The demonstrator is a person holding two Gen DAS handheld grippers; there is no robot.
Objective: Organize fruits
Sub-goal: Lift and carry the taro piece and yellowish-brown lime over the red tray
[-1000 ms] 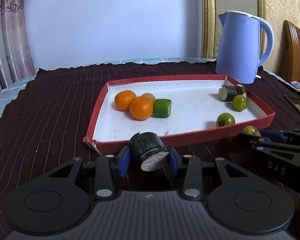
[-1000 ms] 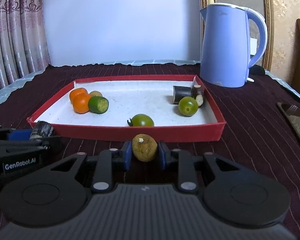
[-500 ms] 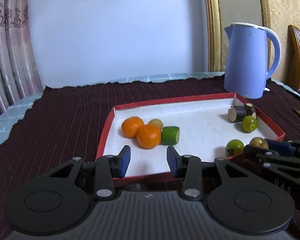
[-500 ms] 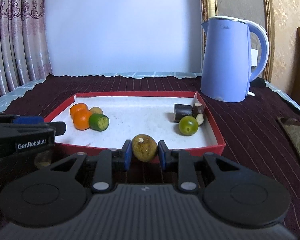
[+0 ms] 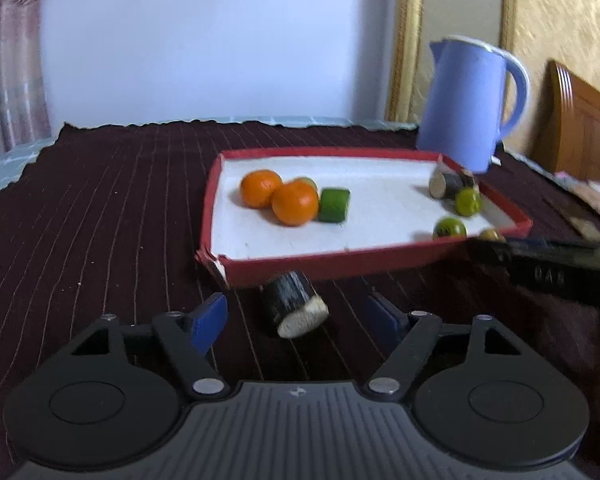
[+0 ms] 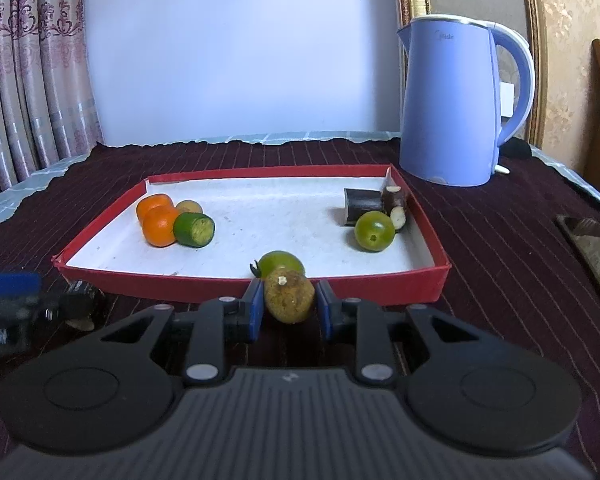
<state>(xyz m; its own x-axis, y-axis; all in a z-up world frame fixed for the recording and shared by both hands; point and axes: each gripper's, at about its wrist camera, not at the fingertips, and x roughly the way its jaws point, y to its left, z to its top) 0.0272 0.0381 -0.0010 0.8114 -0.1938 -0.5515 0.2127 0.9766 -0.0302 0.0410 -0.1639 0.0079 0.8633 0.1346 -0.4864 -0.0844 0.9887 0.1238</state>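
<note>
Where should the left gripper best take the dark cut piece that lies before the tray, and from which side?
Probably across its dark round sides, mid-length, coming from above and behind. The dark cut piece lies on its side on the cloth, pale cut end toward the camera, between the open pads of the left gripper and near the red tray.

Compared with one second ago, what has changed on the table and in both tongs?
The left tongs have just been opening; the dark cane piece they held lies free on the cloth before the red tray. The right tongs stay shut on the brownish fruit. The fruits in the tray are unmoved.
</note>
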